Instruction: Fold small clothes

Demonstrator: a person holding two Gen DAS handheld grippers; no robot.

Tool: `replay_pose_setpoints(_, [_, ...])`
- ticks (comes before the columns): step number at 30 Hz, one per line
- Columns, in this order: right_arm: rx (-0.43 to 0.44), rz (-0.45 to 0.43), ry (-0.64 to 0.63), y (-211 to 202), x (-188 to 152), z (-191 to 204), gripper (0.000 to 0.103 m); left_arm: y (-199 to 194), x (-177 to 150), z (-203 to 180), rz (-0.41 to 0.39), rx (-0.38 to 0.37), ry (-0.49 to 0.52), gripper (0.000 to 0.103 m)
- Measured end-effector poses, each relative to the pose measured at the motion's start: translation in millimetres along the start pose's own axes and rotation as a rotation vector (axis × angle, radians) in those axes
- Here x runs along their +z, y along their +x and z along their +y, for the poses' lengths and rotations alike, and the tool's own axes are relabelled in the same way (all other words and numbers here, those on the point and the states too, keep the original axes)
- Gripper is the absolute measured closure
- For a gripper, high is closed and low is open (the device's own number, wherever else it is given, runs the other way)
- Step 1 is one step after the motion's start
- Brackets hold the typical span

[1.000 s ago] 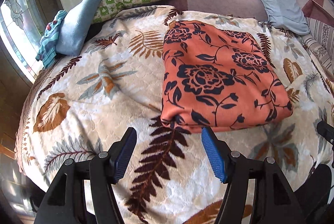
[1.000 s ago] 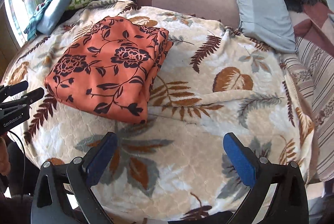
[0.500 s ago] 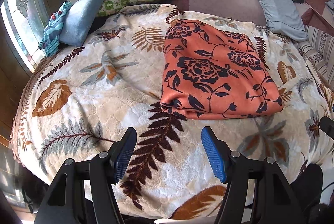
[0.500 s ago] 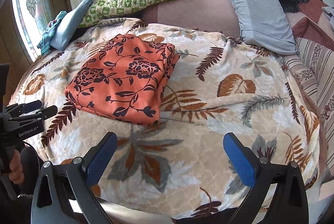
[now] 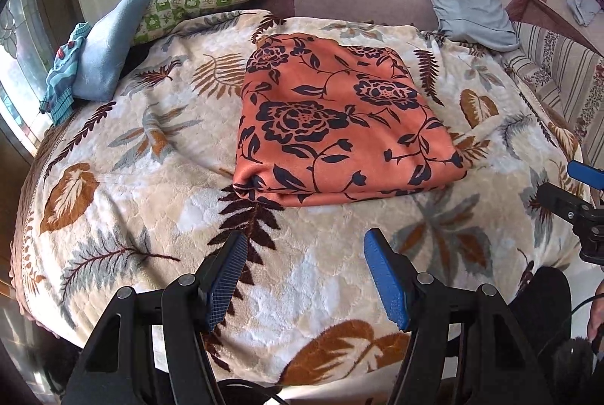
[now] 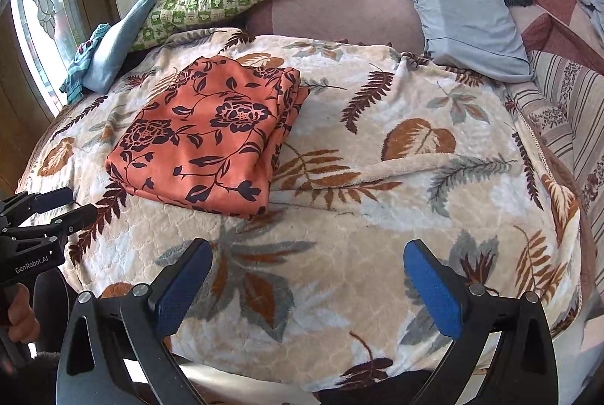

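Both hand-held grippers (image 5: pixel 305 276) (image 6: pixel 307 286) backed off, jaws open and empty; folded orange garment (image 5: pixel 339 120) mid-bed could slump on plush blanket (image 5: pixel 151 178).

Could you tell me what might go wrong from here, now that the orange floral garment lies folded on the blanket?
1. The folded orange floral garment rests on a soft, rumpled leaf-print blanket; tugging the blanket could loosen the stacked layers showing along its right edge.
2. The left hand-held gripper and right hand-held gripper are both open and empty close by; a stray sweep could snag the near edge and undo the fold.
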State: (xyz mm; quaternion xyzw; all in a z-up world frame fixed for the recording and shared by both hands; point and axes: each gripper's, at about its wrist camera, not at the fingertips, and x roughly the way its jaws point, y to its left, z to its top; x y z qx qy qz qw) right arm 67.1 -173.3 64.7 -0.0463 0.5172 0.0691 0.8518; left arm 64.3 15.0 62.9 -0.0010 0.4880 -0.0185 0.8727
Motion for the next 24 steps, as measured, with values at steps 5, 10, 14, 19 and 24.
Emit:
replay_pose_setpoints(5, [-0.013,0.005,0.007,1.5,-1.9,-2.6,0.001,-0.6,-2.2,-9.5,-0.005,0.011,0.038,0.040])
replay_pose_setpoints(10, [-0.011,0.014,0.022,3.4,-2.9,-6.7,0.001,-3.8,-0.4,-15.3,-0.014,0.007,0.058,0.039])
replay_pose_setpoints(14, [-0.019,0.017,0.019,4.3,-3.0,-7.3,0.001,-14.8,2.7,-20.3,-0.056,0.007,0.072,0.039])
replay_pose_setpoints(19, [-0.031,0.021,-0.012,5.0,-2.7,-4.6,0.001,-28.0,1.2,-29.3,-0.097,0.027,0.107,0.038])
replay_pose_setpoints(24, [-0.062,0.005,-0.103,1.7,-2.1,2.6,0.001,-27.9,-0.8,-33.2,-0.097,0.055,0.138,0.038])
